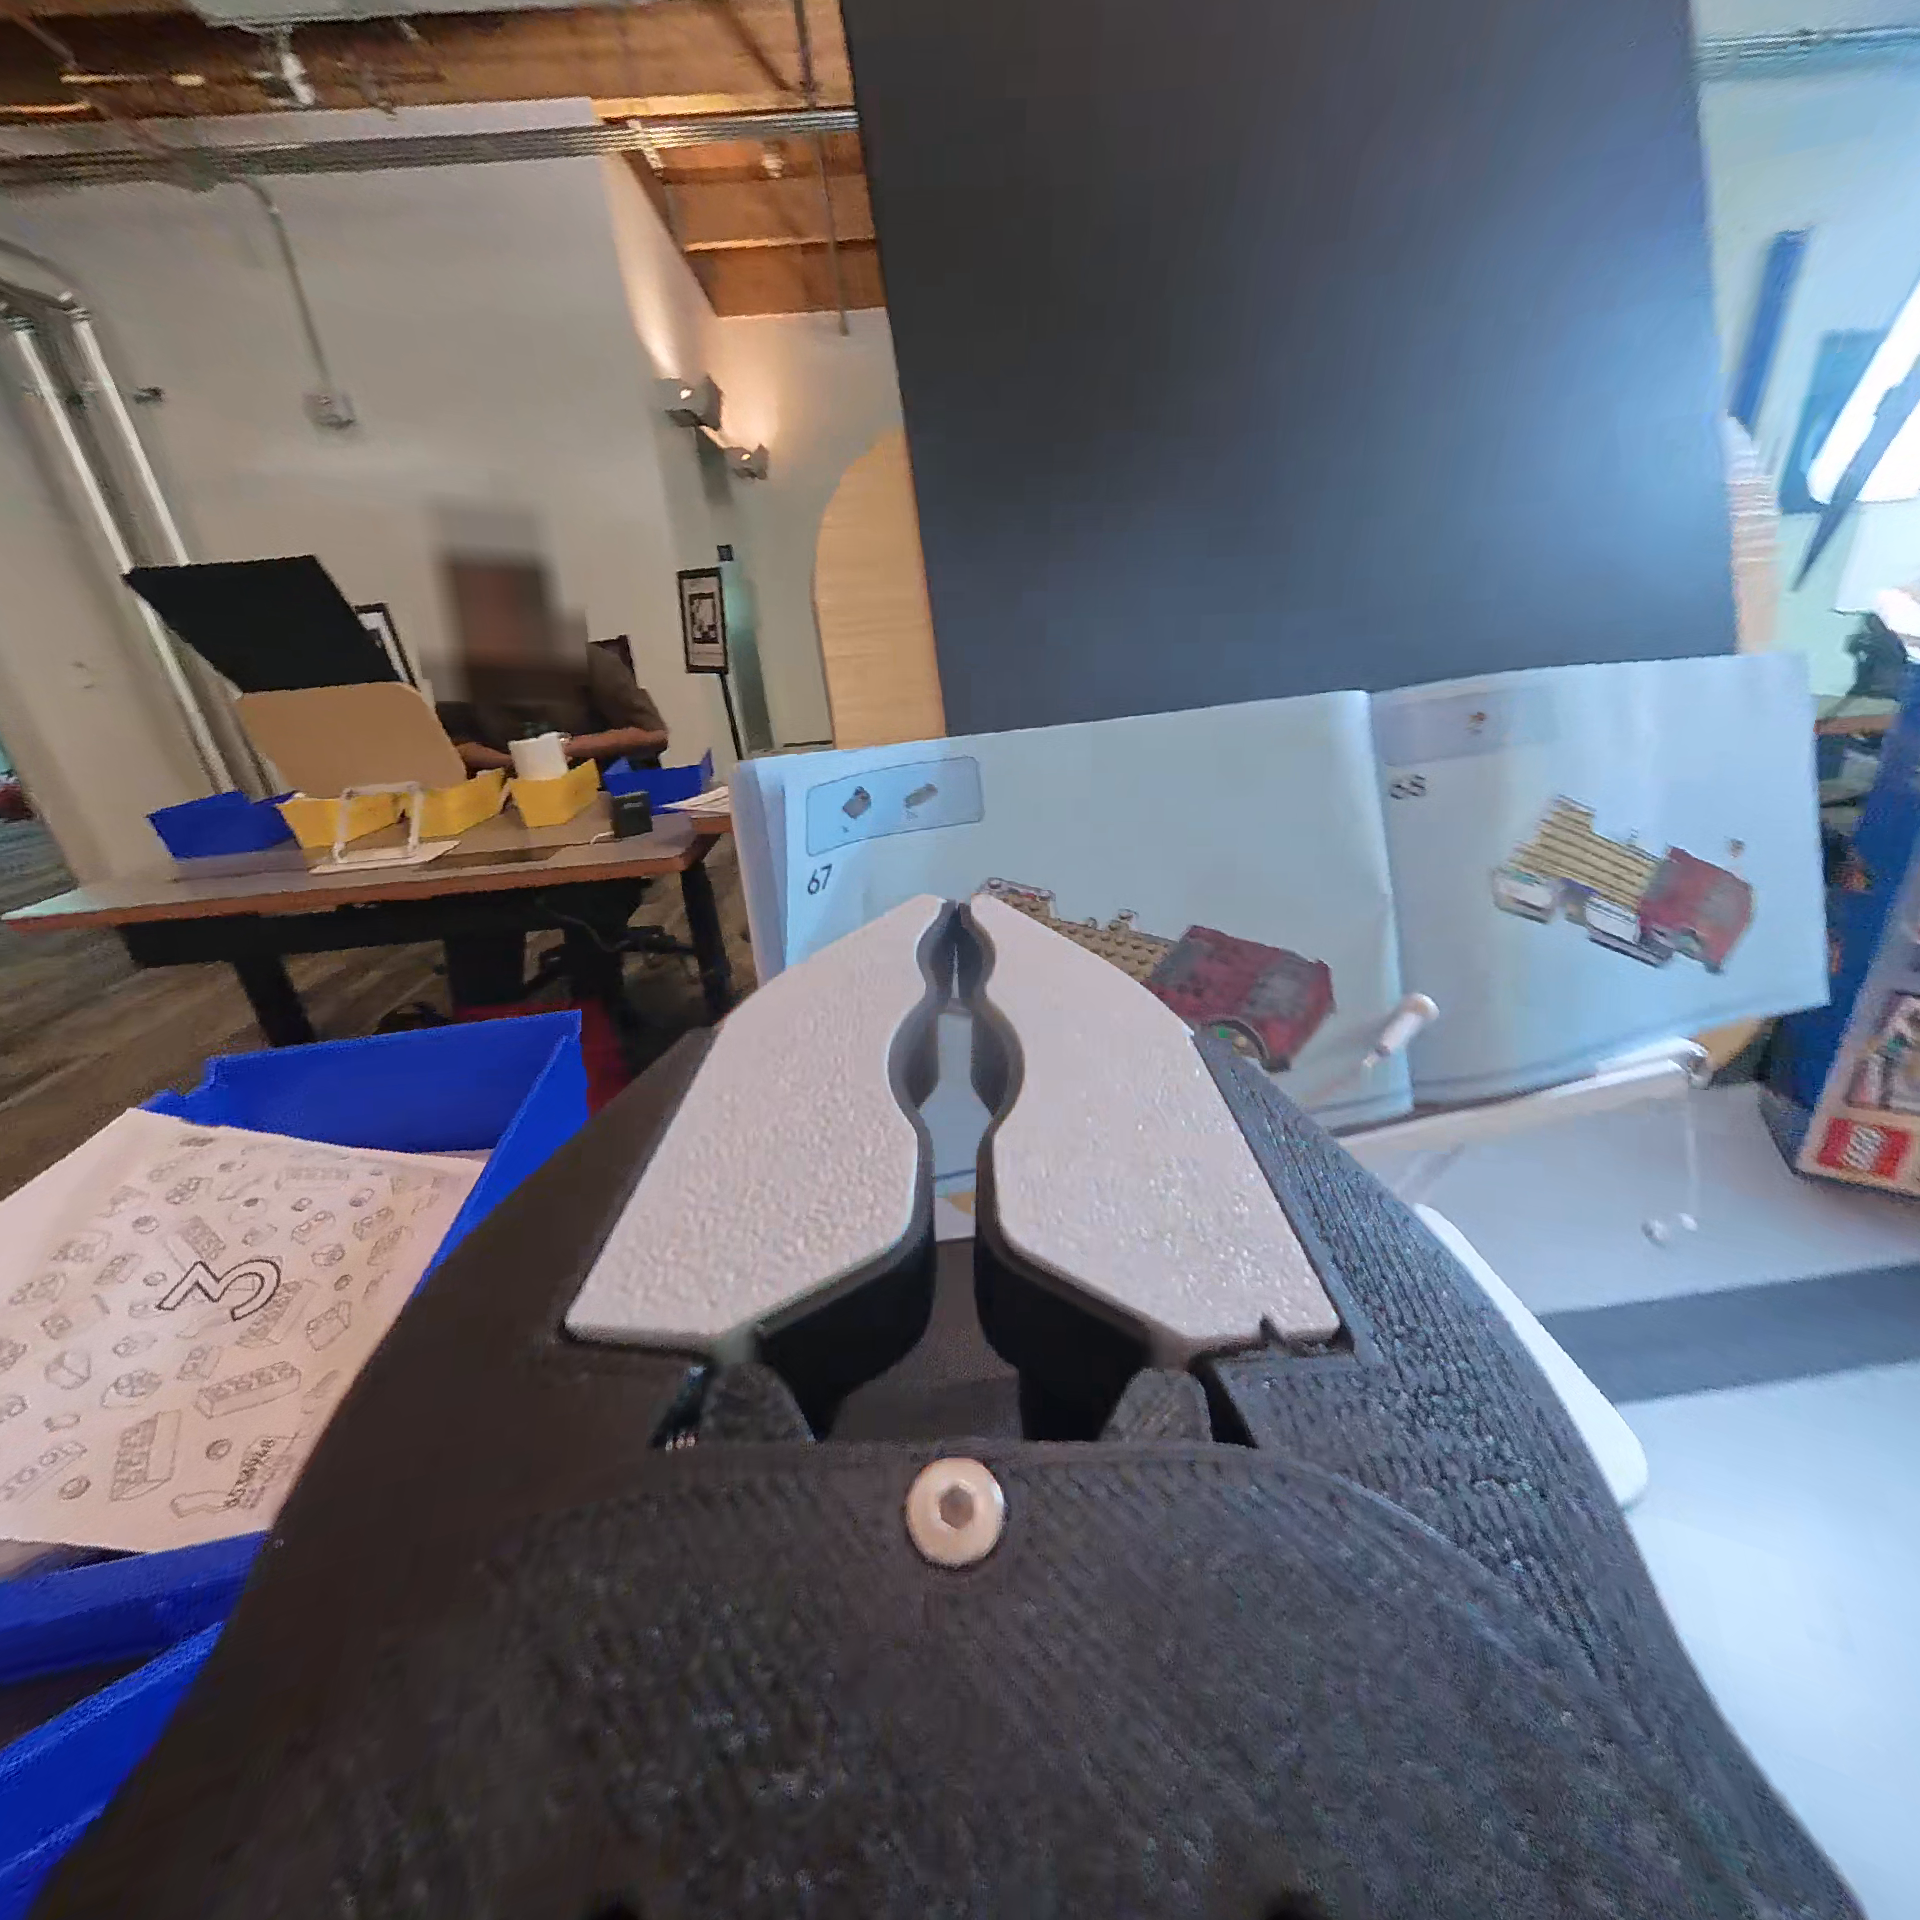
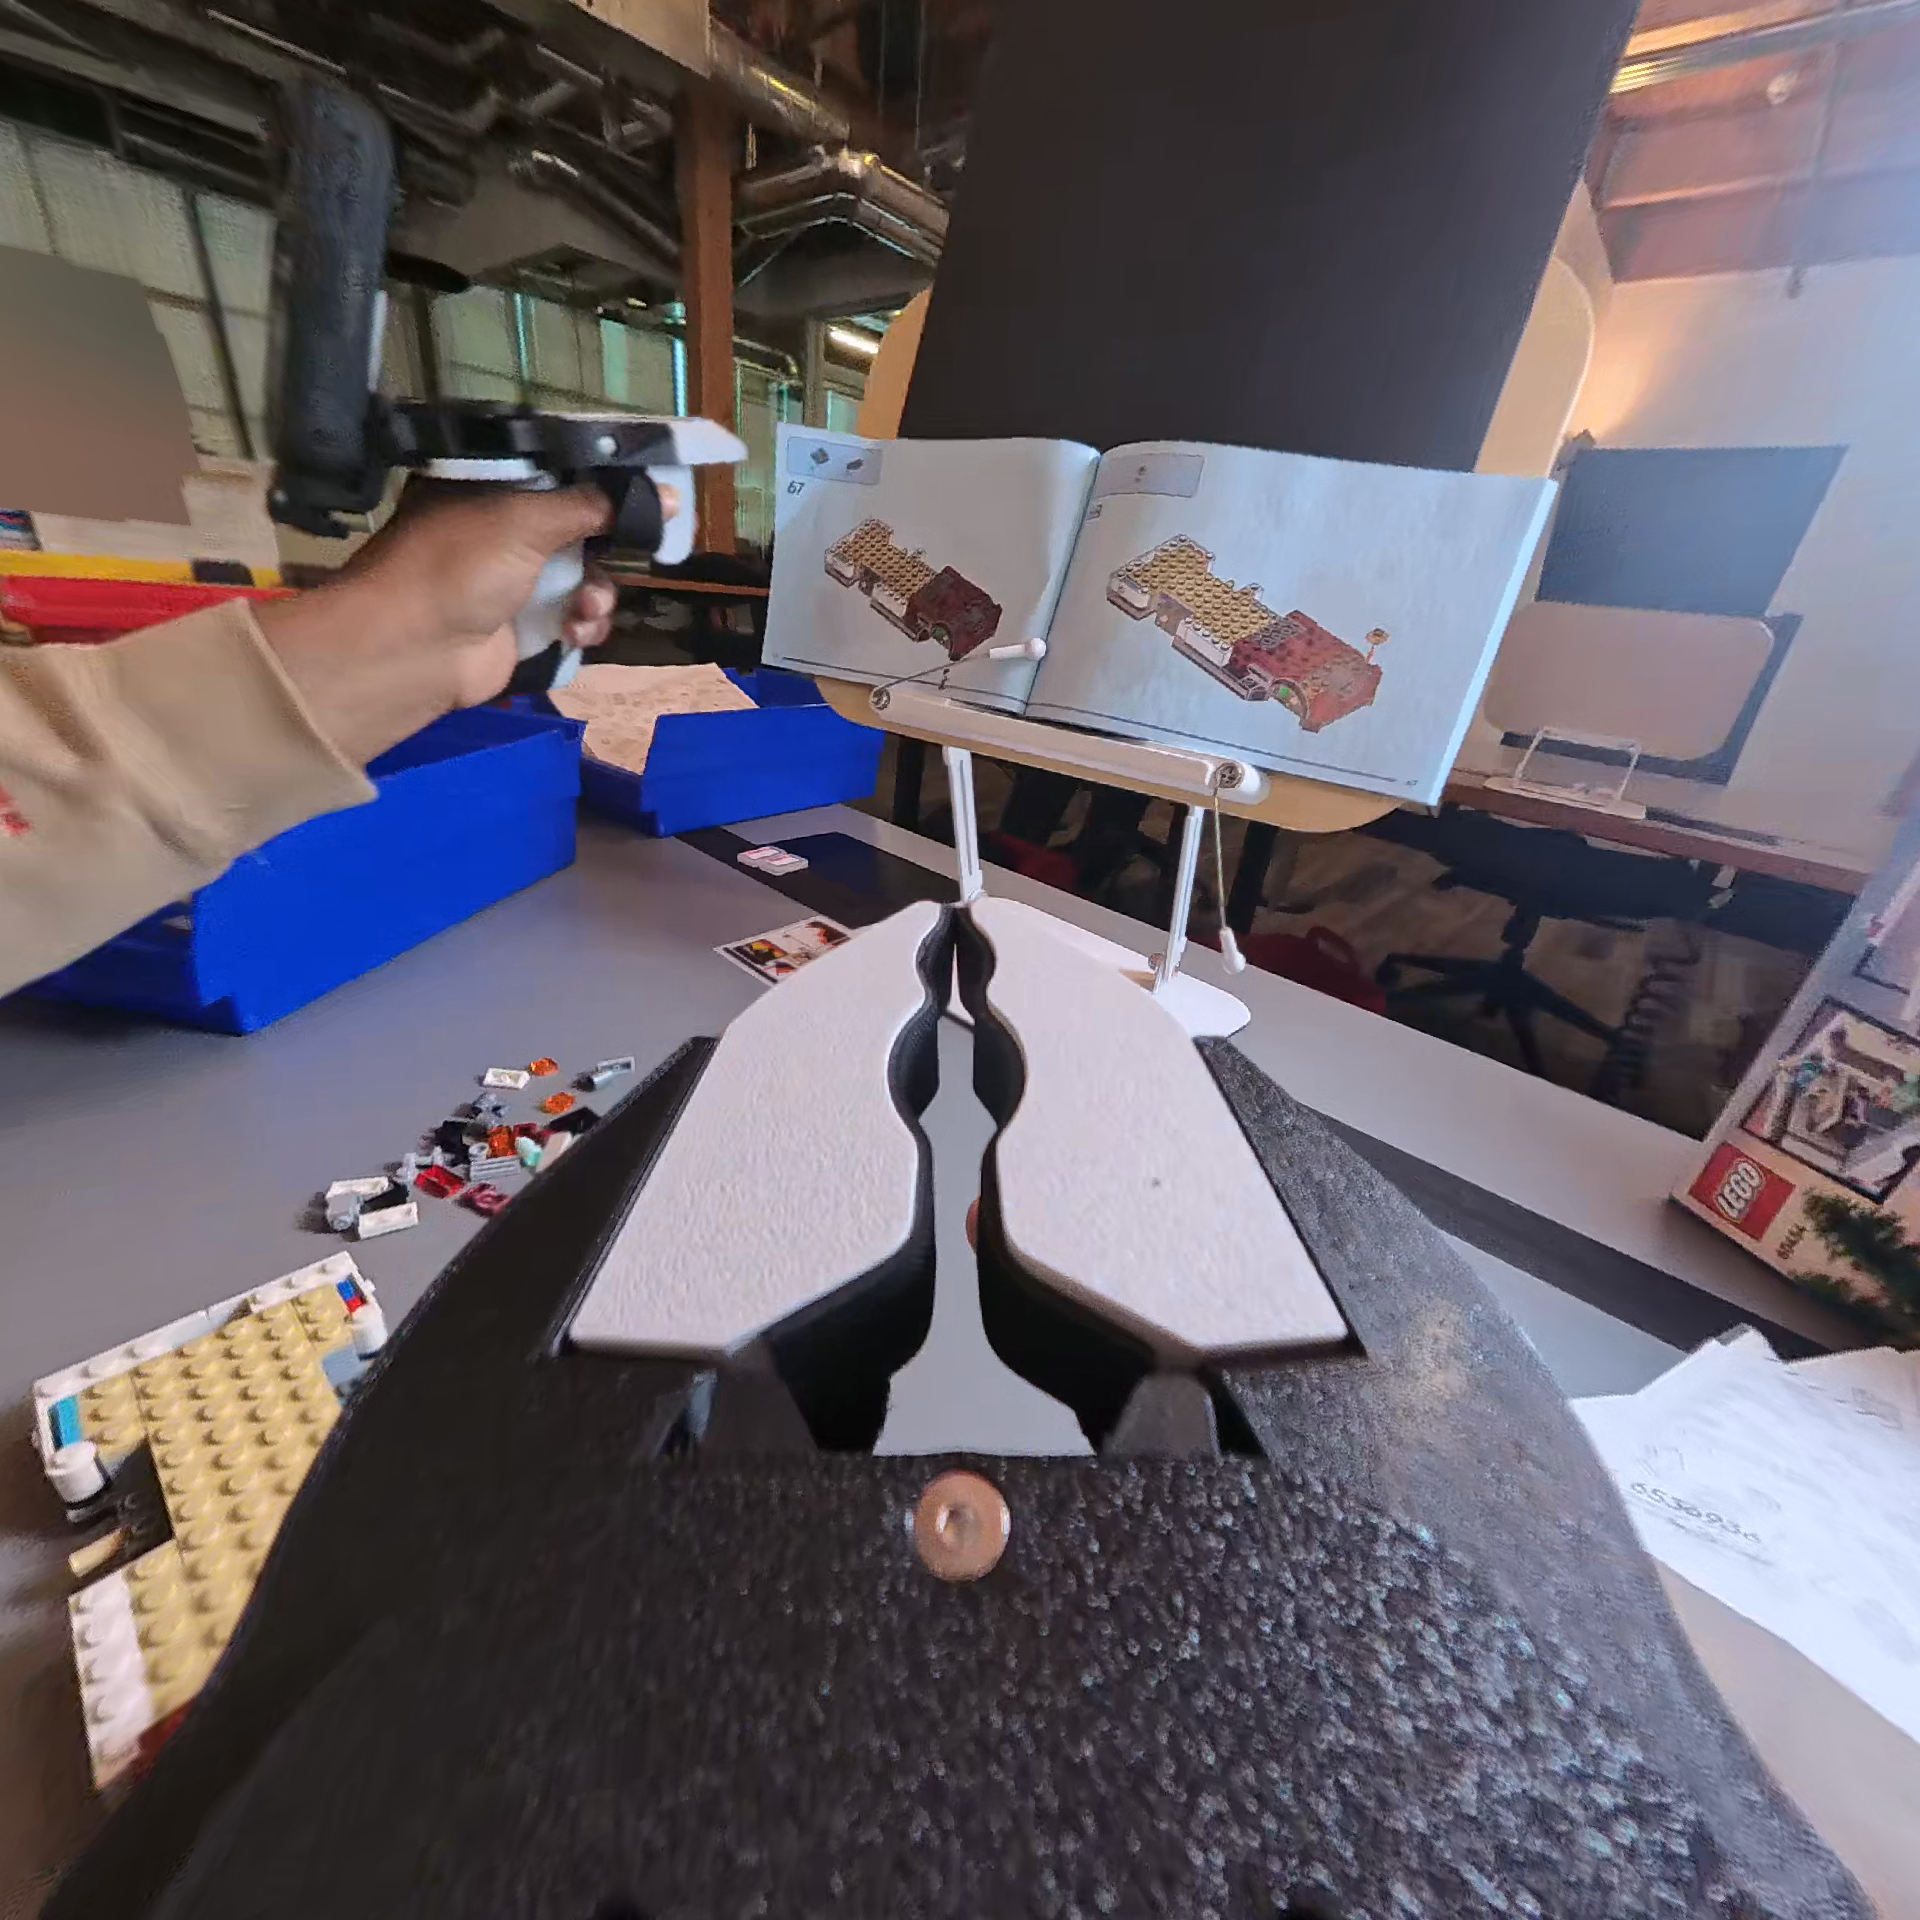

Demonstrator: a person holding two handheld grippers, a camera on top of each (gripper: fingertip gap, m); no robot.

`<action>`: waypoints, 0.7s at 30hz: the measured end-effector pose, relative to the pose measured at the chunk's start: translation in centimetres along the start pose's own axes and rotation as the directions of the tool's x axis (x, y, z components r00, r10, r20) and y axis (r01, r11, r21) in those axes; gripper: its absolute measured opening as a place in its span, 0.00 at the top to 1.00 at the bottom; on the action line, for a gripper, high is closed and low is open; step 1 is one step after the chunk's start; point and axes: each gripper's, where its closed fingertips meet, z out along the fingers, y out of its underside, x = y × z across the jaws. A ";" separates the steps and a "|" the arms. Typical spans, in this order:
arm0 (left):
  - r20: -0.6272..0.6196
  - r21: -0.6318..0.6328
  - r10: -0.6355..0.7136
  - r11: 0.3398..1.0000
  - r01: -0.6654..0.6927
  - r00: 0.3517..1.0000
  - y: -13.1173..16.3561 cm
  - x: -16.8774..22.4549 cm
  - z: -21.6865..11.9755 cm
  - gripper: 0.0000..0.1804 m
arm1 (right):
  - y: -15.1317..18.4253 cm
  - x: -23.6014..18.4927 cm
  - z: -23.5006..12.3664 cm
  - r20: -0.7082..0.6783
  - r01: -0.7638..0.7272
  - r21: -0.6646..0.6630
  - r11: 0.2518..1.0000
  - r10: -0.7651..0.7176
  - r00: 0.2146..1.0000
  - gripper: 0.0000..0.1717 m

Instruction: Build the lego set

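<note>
1. At far left in the right wrist view, a partly built model (image 2: 197, 1455) of tan studded plates edged with white bricks lies flat on the smooth grey surface (image 2: 312, 1091). Just behind it is a scatter of small loose pieces (image 2: 468, 1143) in white, clear orange, red and dark grey.
2. Two glossy blue plastic bins (image 2: 343, 883) stand behind the pieces. The farther one holds a paper bag (image 1: 177, 1309) printed with line drawings of bricks and one large digit.
3. The left claw (image 2: 717, 442) is held by a hand (image 2: 447, 613) in a beige sleeve, raised over the bins. Its white textured fingers (image 1: 790, 1122) are closed tip to tip with nothing between them.
4. A small printed sticker sheet (image 2: 784, 948) lies flat just left of the right claw's tips.
5. The right claw (image 2: 961, 914) hovers above the surface, its white pebbled fingers (image 2: 1132, 1164) set in rough black printed housing. It is closed on nothing, well apart from the model and pieces at its left.
6. Beyond it a white stand (image 2: 1081, 743) on thin legs carries an open instruction booklet (image 2: 1143, 561), with pale blue pages picturing a tan and dark red brick build and step numbers.
7. At far right a toy set's cardboard box (image 2: 1829, 1153) with a red square logo leans upright, with white printed paper (image 2: 1787, 1496) nearer.
</note>
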 end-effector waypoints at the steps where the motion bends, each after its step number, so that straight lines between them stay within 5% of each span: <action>1: 0.022 0.005 -0.024 1.000 0.023 0.999 0.2 -0.2 0.8 1.00 | 0.2 -0.3 0.0 0.015 0.024 0.002 1.000 -0.024 1.000 1.00; 8: 0.139 0.044 -0.075 0.997 0.069 0.987 0.6 -1.3 3.9 1.00 | 0.8 -1.7 -0.2 0.096 0.163 0.022 0.986 -0.164 0.982 0.99; 21: 0.074 0.031 -0.048 0.998 0.046 0.996 1.2 1.2 4.8 1.00 | 2.0 -2.1 0.1 0.118 0.175 -0.019 0.984 -0.171 0.978 0.98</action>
